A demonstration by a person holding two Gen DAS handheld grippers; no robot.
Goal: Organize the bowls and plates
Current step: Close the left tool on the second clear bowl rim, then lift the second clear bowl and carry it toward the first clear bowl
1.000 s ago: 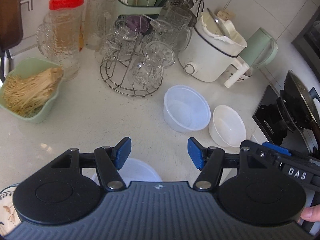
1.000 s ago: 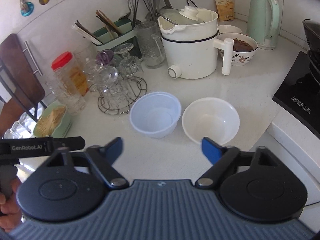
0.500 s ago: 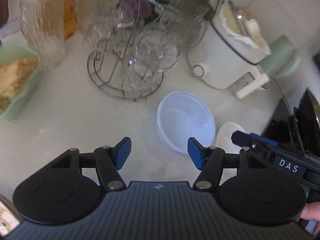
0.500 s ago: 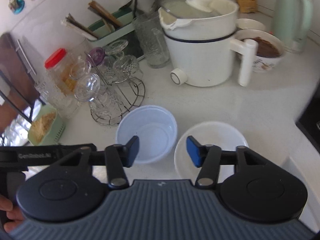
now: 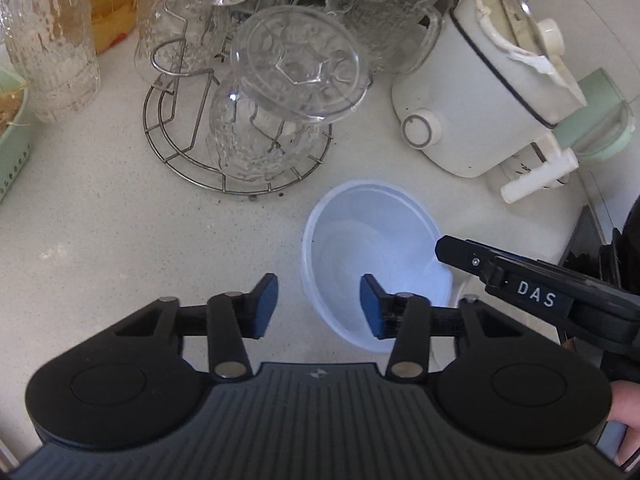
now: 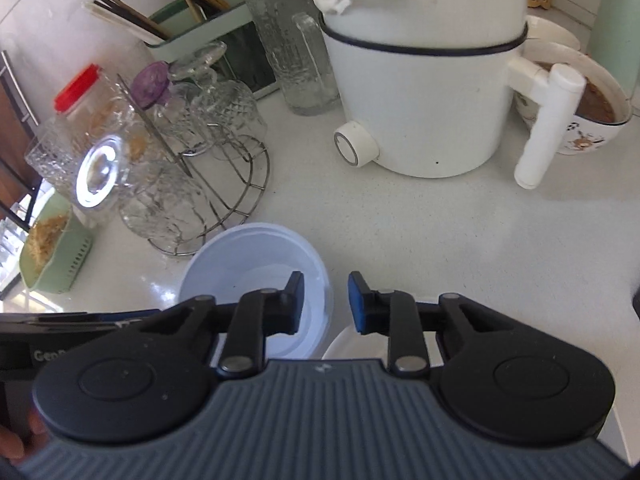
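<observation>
I have both grippers over the counter (image 5: 100,240), coming at the clear bowl (image 5: 372,248) from two sides. My left gripper (image 5: 318,306) has its jaws about half open and closing; the bowl's left rim sits between the blue pads, one pad outside the wall and one inside the bowl. I see a gap on both sides of the rim, so nothing is gripped yet.

My right gripper (image 6: 324,302) is narrower, jaws closing, and the clear bowl's right rim stands in the gap between its pads. The left pad hangs over the inside of the bowl, the right pad outside it. I cannot see either pad pressing on the plastic, so I count this one as not holding either.

The white bowl (image 6: 344,344) is just beside the clear one, to its right, and mostly hidden under my right gripper; only a sliver of rim shows. Whether the two bowls touch I cannot tell.

As for progress, I judge the task barely begun. Both bowls sit separately on the counter, not stacked, just in front of the wire glass rack (image 5: 236,168) and the white cooker (image 6: 420,92). No plate shows in either view. What is left, as I read it: close on the clear bowl, lift it, nest it with the white bowl, then deal with any plates out of view.
</observation>
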